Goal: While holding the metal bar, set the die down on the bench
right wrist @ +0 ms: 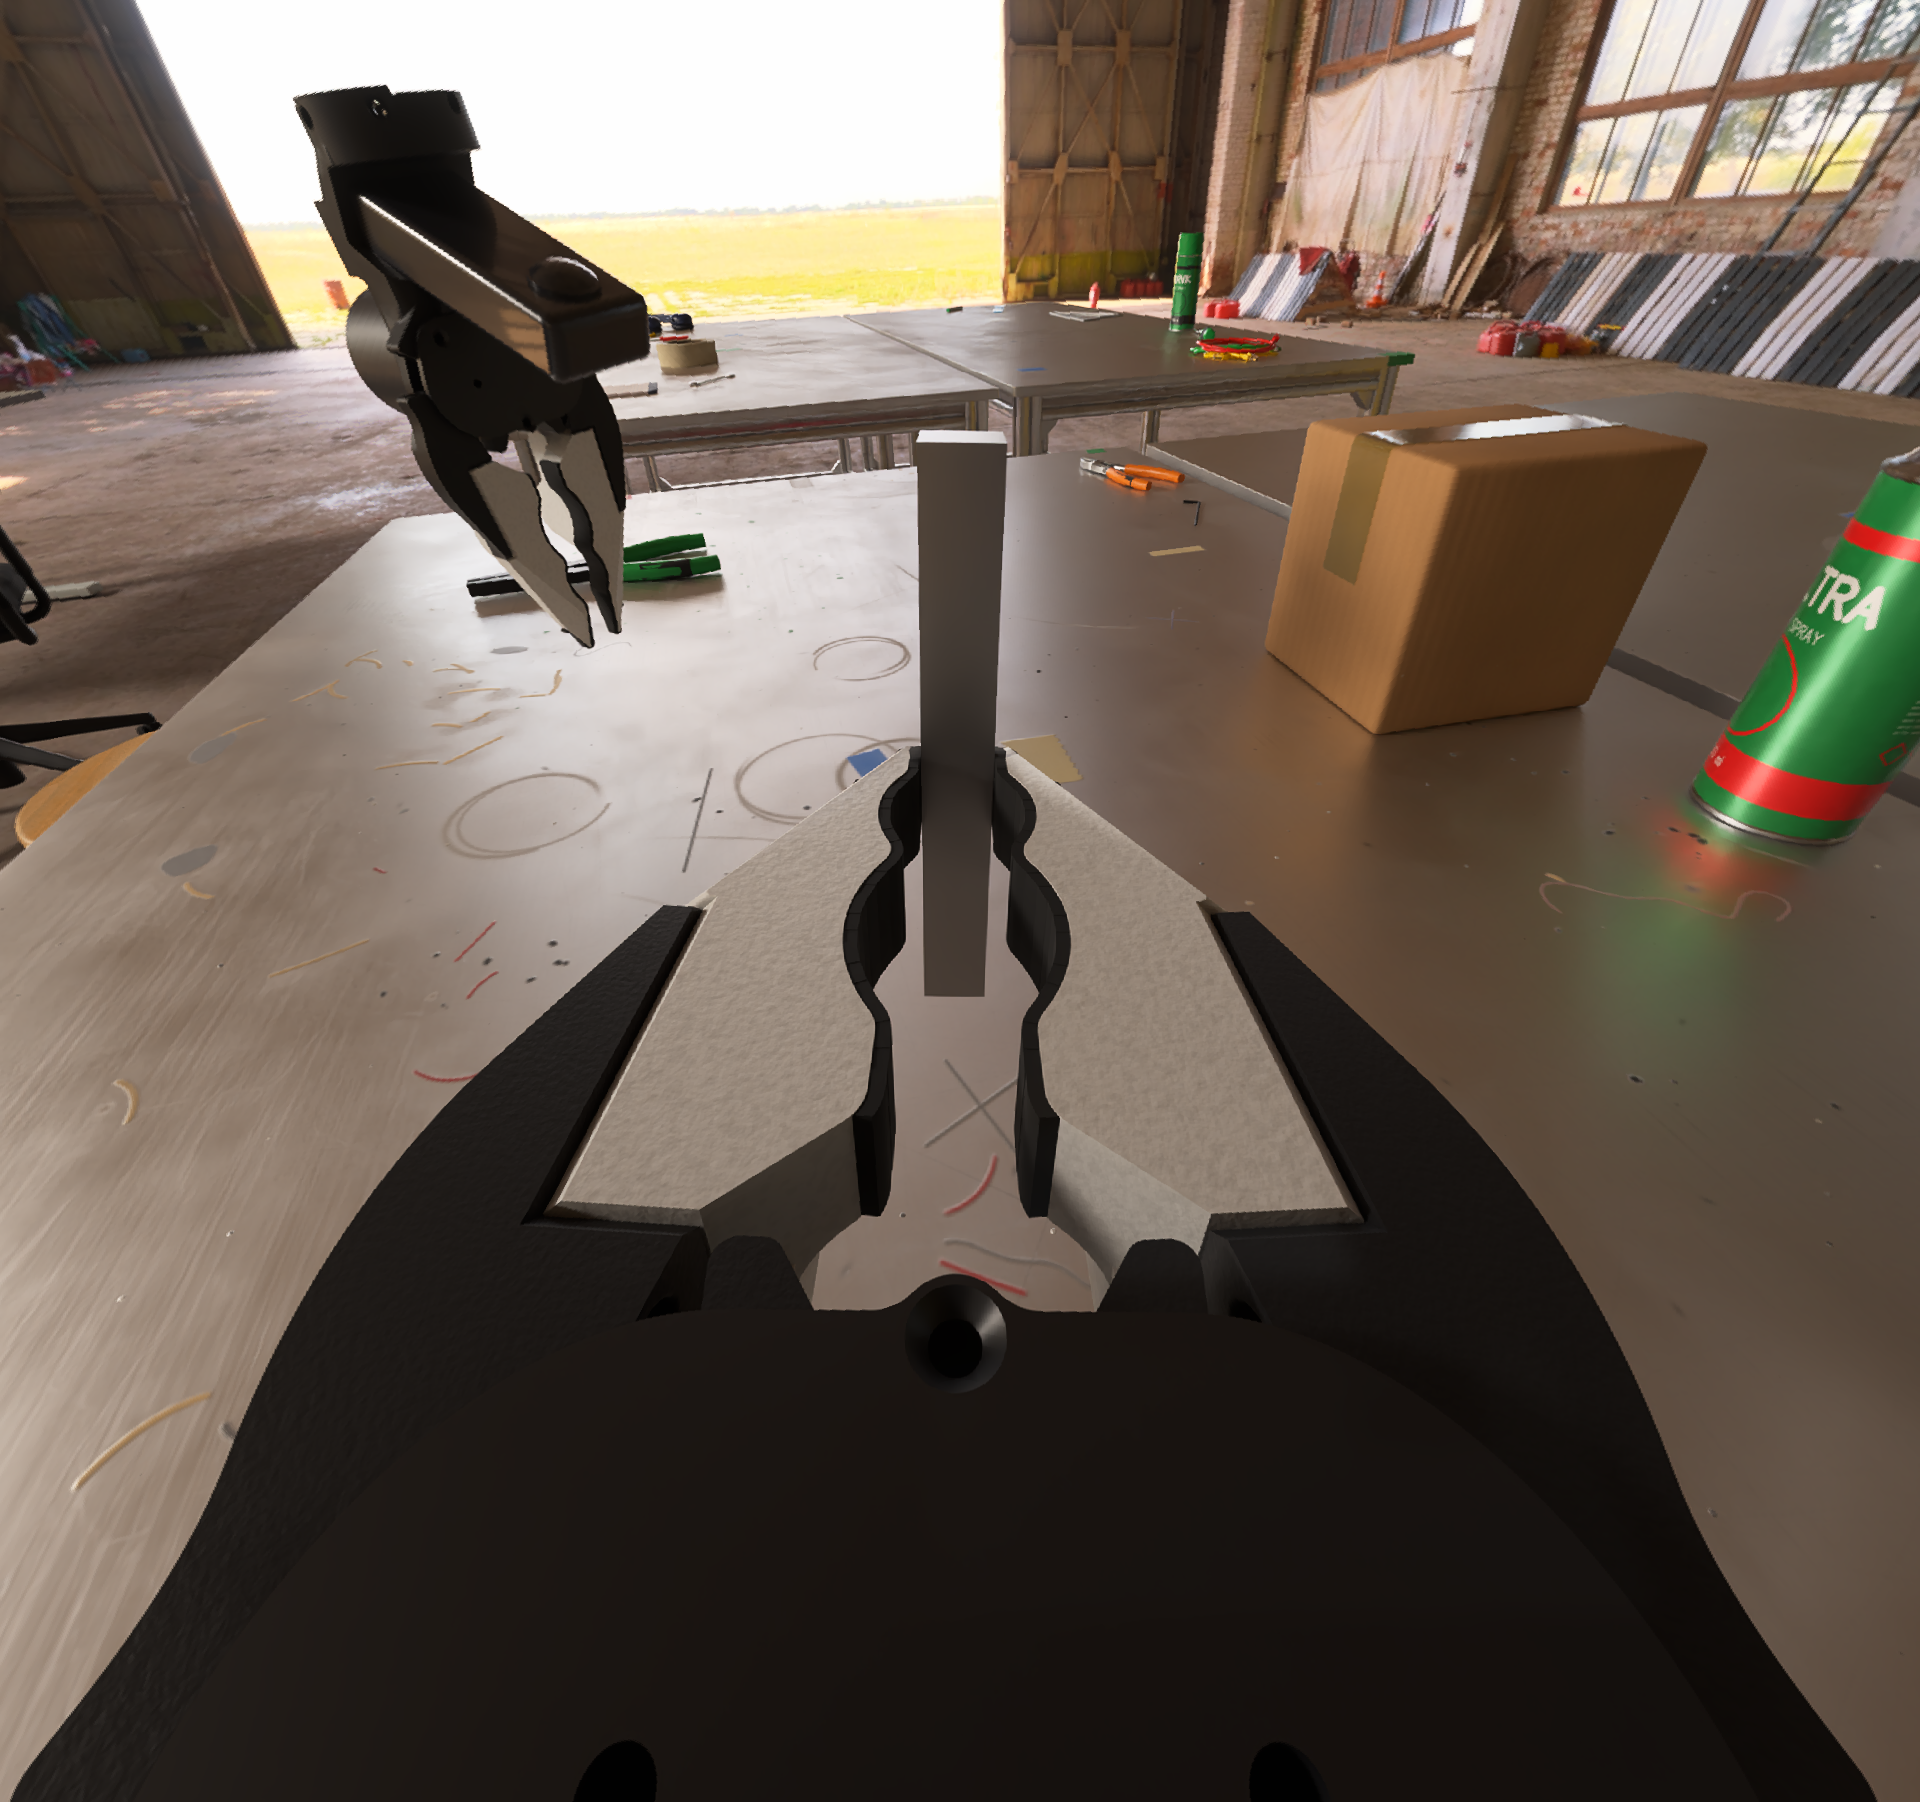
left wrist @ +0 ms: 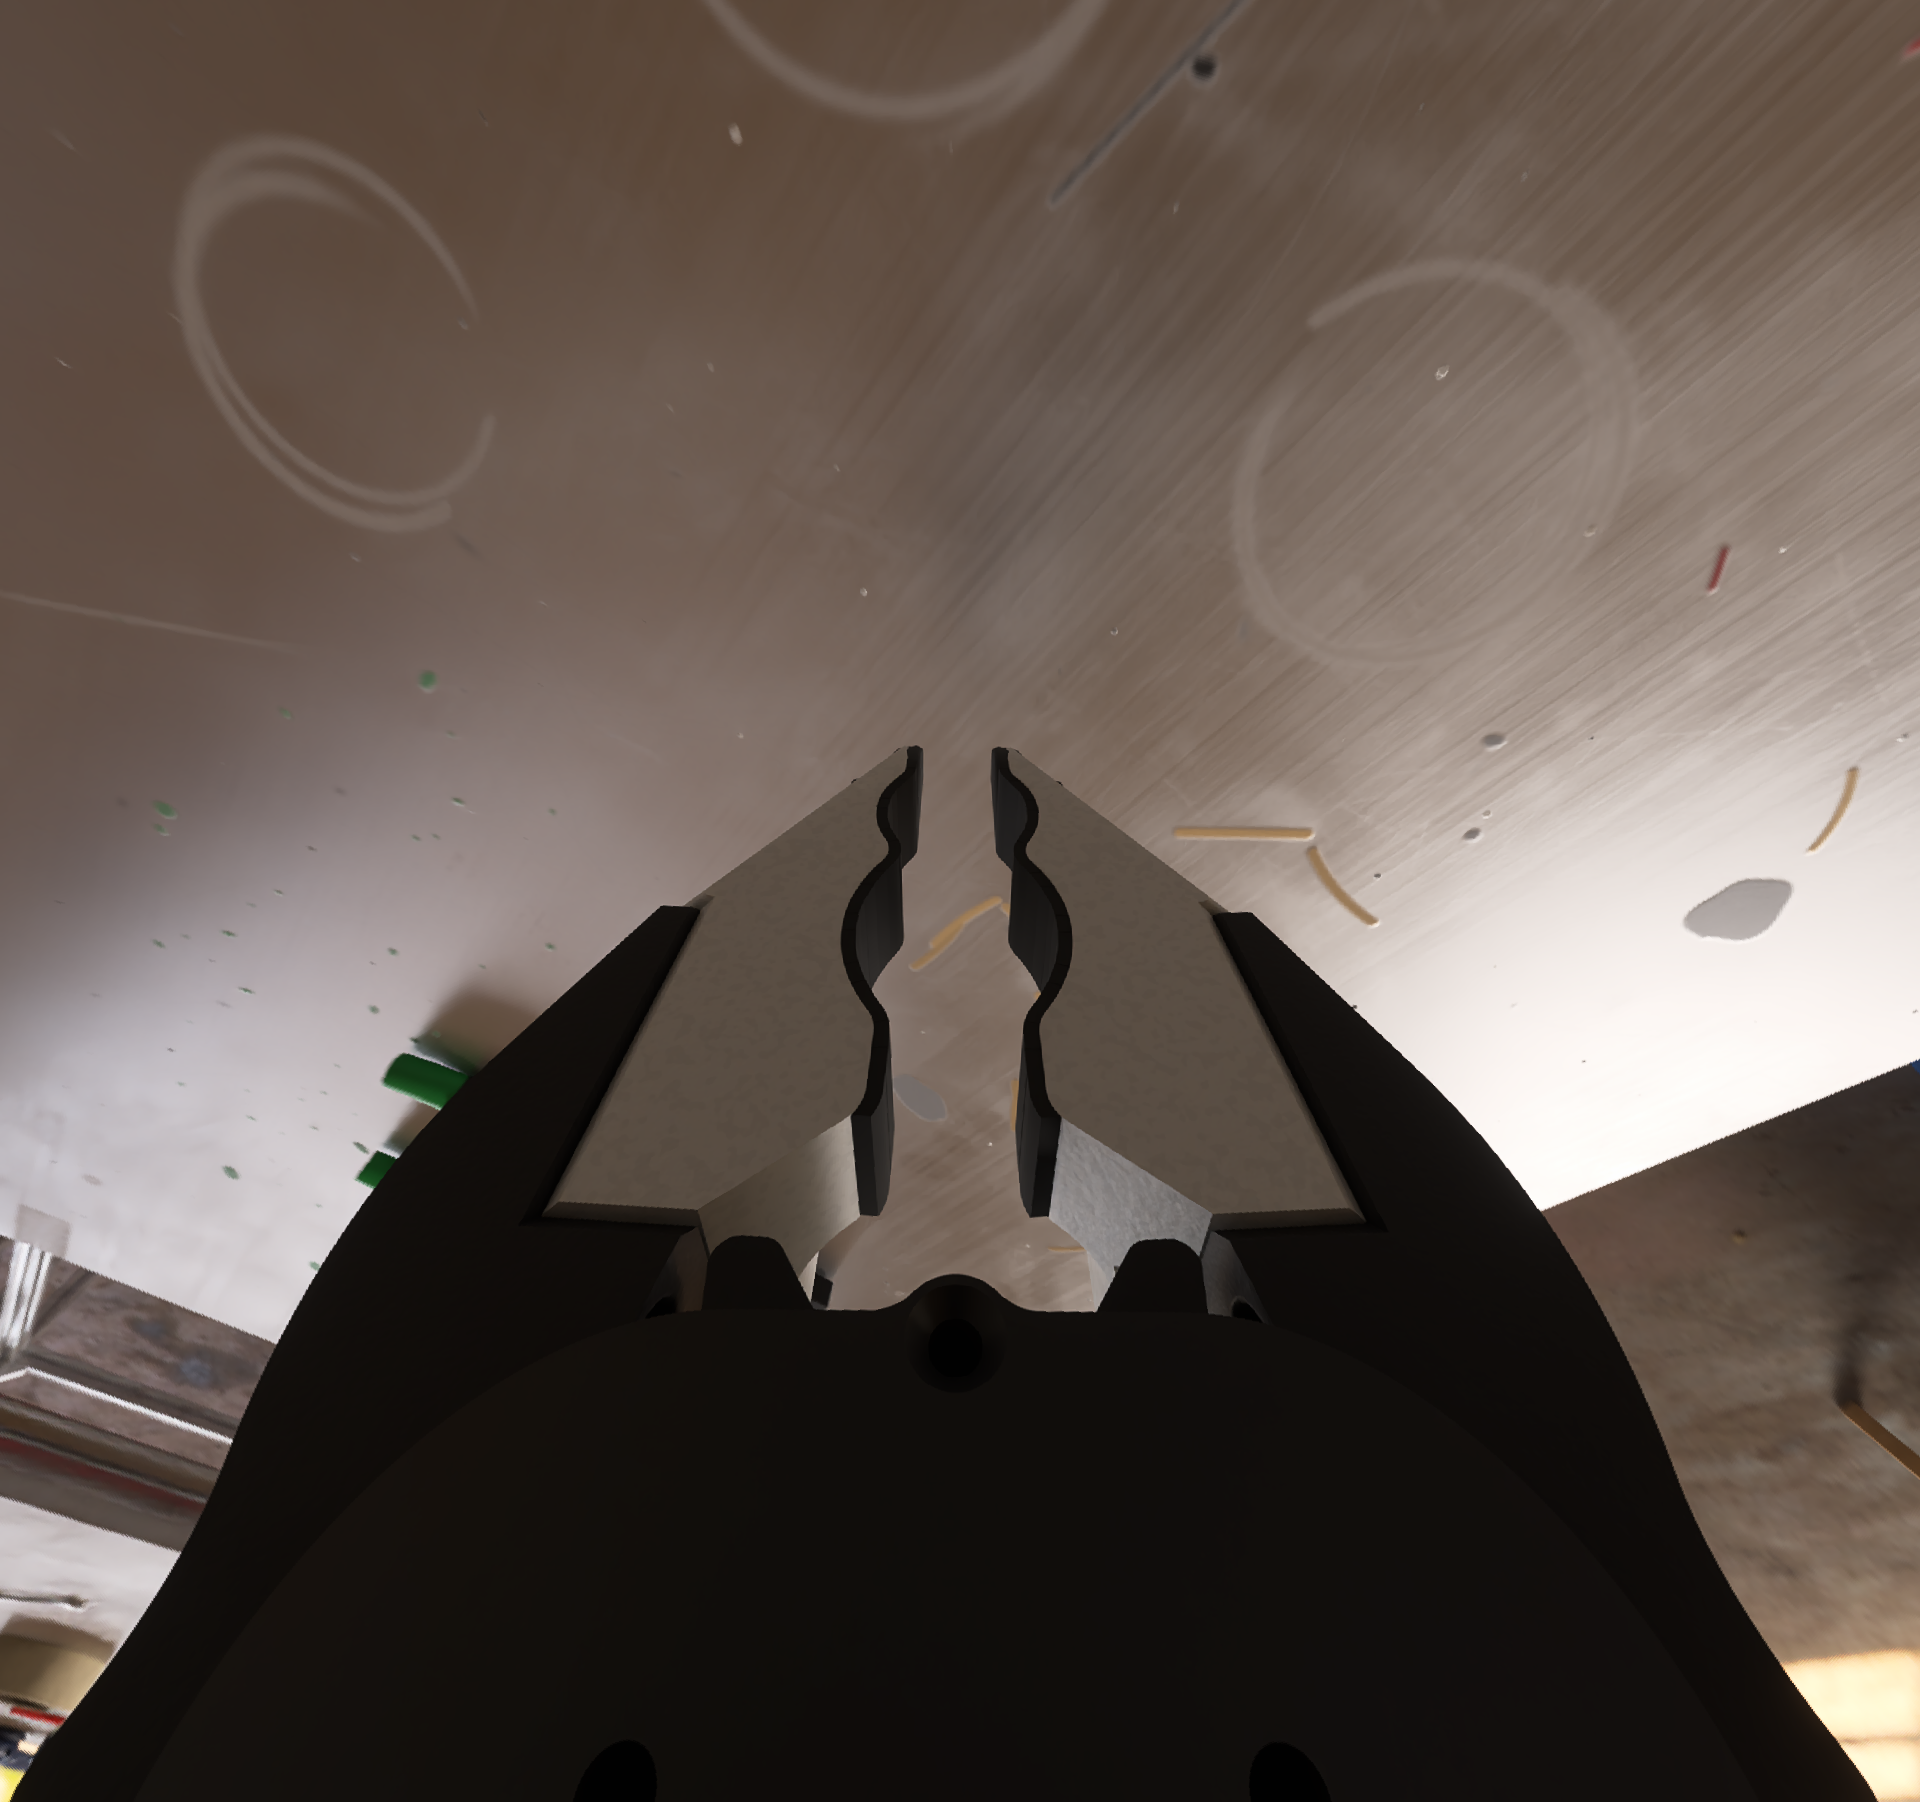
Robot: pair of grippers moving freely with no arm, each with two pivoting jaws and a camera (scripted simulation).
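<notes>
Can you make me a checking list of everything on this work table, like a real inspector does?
Surface: bench scuffed, with ring marks, scratches and paint specks.
Job's things: metal bar upright in the right claw; die not seen in either view.
Clutter: cardboard box, green spray can, green-handled tools, orange pliers, all apart from both claws.
Grippers: right claw shut on the metal bar; left claw slightly open, empty, above the bench.
Cables: nothing seen.
Surroundings: more tables, brick wall with big windows, wide open doorway.
</notes>
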